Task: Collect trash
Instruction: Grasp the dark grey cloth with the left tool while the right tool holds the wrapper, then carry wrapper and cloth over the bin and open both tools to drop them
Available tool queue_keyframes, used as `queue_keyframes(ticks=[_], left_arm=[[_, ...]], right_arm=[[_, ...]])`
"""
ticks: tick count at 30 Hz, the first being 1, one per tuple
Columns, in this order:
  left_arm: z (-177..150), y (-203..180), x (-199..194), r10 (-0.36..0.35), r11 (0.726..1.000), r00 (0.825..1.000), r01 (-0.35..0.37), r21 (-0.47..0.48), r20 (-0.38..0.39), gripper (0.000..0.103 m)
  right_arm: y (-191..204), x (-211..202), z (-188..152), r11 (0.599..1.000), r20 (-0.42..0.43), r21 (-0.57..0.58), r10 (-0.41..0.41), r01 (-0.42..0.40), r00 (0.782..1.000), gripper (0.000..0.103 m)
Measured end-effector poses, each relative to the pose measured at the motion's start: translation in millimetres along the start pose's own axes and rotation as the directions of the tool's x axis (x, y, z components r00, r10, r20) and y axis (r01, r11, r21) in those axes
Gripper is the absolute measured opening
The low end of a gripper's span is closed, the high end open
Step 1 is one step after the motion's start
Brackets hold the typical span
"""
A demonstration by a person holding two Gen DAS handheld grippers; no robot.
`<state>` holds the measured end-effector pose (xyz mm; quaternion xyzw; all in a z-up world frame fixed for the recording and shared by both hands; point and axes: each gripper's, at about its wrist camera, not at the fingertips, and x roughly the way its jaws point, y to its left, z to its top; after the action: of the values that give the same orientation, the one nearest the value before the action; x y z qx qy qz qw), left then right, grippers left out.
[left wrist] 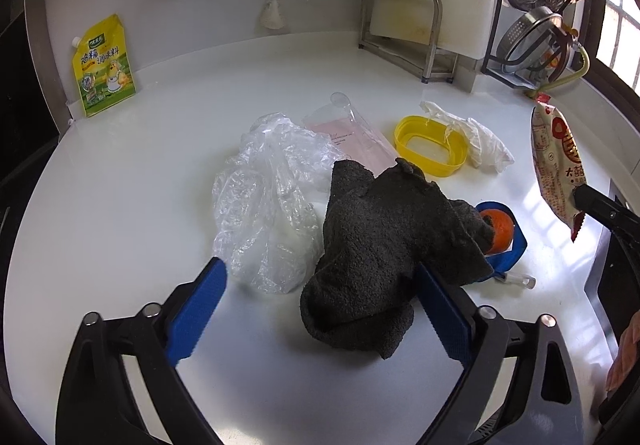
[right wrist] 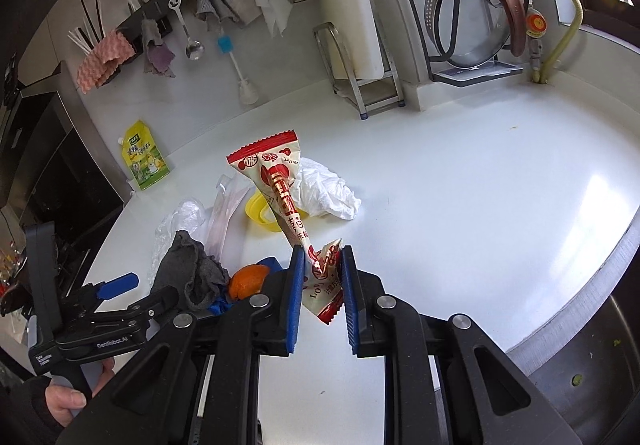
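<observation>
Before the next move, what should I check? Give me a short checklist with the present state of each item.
1. Right tongs shut on the wrapper: ok.
2. Wrapper lifted off the counter: ok.
3. Left tongs open and holding nothing: ok.
4. Dark cloth lies between the left tongs, against the right pad: not ok if the clear bag is the target.
5. Bin for the trash in view: cannot tell.
6. Orange partly under the cloth: not ok.

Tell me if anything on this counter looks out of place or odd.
Yes. A dark grey cloth is slumped over an orange fruit in a blue holder, half hiding it, with crumpled clear plastic against it.
</observation>
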<state>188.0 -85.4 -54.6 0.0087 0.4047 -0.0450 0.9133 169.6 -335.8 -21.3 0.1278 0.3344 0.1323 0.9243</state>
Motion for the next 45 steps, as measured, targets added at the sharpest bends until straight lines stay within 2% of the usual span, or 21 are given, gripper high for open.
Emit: queue_keyframes(ticks=[2, 3, 5, 8, 22, 29, 37, 45], left_arm=[[-2.9, -3.8, 0.6, -0.009, 1.0, 1.0, 0.009, 0.012, -0.004, 0.064], [-4.5, -6.0, -0.4, -0.014, 1.0, 1.0, 0.014, 0.017, 0.001, 0.06], [-7.4, -11.7, -2.9, -0.03, 0.999, 1.0, 0.029, 0.037, 0.01, 0.04], [-8.5, -16.9, -6.1, -0.034, 0.998, 0.999, 0.033, 0.058, 0.015, 0.03], [9.6, 6.7, -72.3, -0.048, 0.998, 0.991, 0.044, 0.037, 0.129, 0.027], [-13.3, 14.3, -117.1, -0.073, 0.997, 0.983, 0.067, 0.043, 0.169, 0.027], [-68.9, 7.5, -162.4, -0.104, 0.989, 0.971, 0.077, 0.127, 0.217, 0.027], [-128.3, 3.2, -173.1, -0.156, 0.977, 0.975, 0.128, 0.172, 0.159, 0.027]], right_arm=[[-0.5, 0.7, 0.5, 1.0, -0.002, 0.003, 0.001, -0.001, 1.0, 0.018], [-1.0, 0.9, 0.7, 1.0, -0.002, 0.006, 0.003, -0.003, 1.0, 0.018], [-1.4, 0.3, -0.6, 1.0, 0.0, 0.008, 0.002, -0.002, 1.0, 0.018], [-1.3, -0.5, -0.9, 1.0, 0.004, 0.008, 0.002, -0.002, 1.0, 0.018], [0.6, -20.4, -8.1, 1.0, 0.052, 0.027, -0.017, 0.015, 0.998, 0.018], [9.8, -55.4, -25.7, 0.999, 0.111, 0.036, -0.037, 0.034, 0.993, 0.018], [39.6, -116.3, -95.5, 0.993, 0.15, 0.083, -0.1, 0.089, 0.984, 0.018], [86.7, -150.8, -181.6, 0.987, 0.115, 0.114, -0.129, 0.116, 0.985, 0.018]])
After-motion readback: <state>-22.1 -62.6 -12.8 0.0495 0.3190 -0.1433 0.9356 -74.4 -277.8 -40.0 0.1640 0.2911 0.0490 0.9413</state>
